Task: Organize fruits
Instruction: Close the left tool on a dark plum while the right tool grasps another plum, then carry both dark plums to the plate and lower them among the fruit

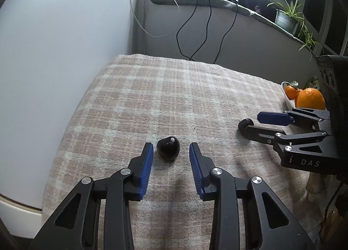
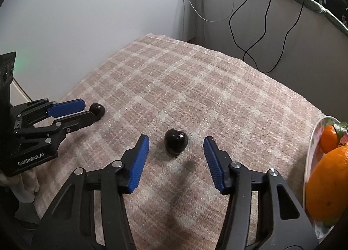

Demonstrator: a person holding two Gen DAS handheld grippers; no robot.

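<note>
Left wrist view: the left gripper [image 1: 170, 152] hangs over a pink plaid cloth [image 1: 152, 97], its blue pads either side of a dark fruit [image 1: 168, 148] lying on the cloth, not touching it, so the jaws stand open. To the right, the right gripper [image 1: 250, 122], marked "DAS", brackets a second dark fruit [image 1: 244, 124]. Behind it, two oranges [image 1: 310, 99] sit on a white plate [image 1: 288, 100].

Right wrist view: the right gripper [image 2: 176, 143] is open around its dark fruit [image 2: 175, 144], gaps on both sides. The left gripper [image 2: 89, 109], at left, reads "GenRobot.AI". The plate [image 2: 310, 147] of oranges sits at the right edge.
</note>
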